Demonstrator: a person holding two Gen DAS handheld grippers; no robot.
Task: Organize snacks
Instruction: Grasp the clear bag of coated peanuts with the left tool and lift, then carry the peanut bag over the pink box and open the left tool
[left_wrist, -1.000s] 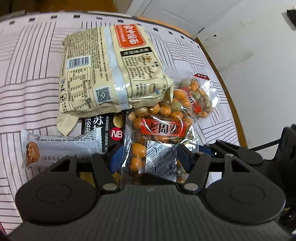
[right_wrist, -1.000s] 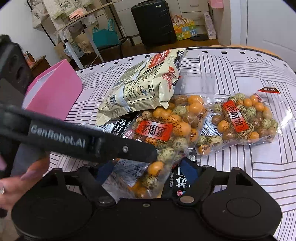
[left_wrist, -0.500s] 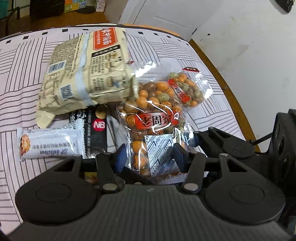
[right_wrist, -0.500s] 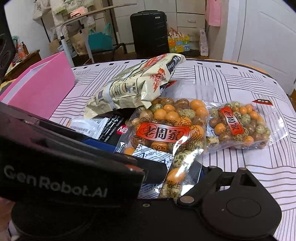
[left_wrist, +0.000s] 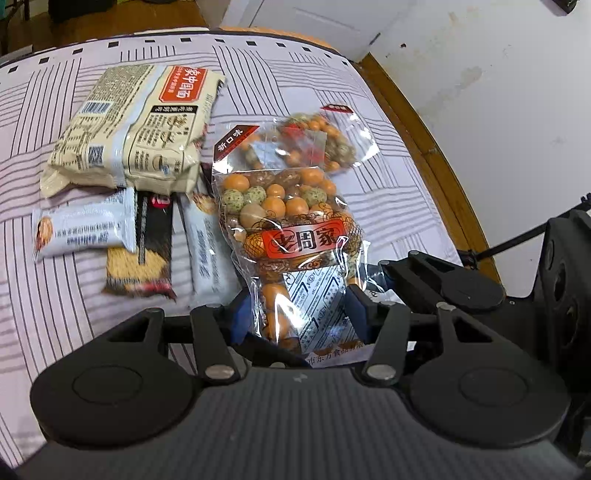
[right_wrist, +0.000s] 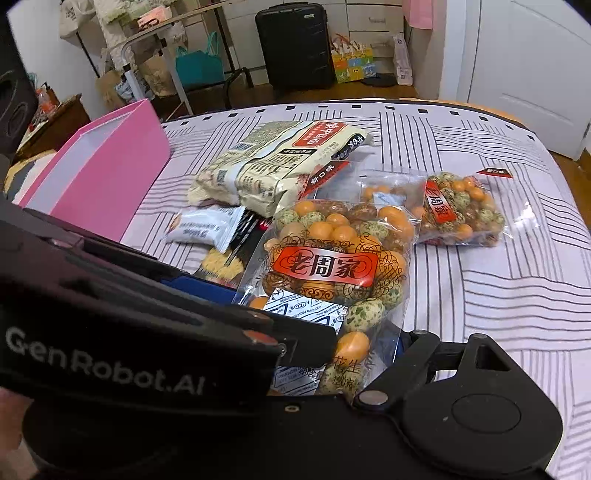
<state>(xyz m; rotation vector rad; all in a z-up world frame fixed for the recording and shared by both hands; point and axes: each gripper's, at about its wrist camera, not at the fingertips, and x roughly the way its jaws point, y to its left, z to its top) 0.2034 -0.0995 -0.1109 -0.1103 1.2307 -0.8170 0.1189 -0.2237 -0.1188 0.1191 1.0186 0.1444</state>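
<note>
We saw the left gripper (left_wrist: 300, 317) clenched on the lower end of the nut bag (left_wrist: 291, 236), its blue pads pressing both sides. The right gripper (right_wrist: 332, 354) met the same bag from the other side, but the left tool hid one of its fingers, so we could not tell its grip. Behind the bag lay a second nut bag (right_wrist: 458, 210); the noodle pack (left_wrist: 136, 129) lay to its left.

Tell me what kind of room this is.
Probably a bedroom at home: snacks lie on a striped bedsheet, with a suitcase and a clothes rack behind.
</note>
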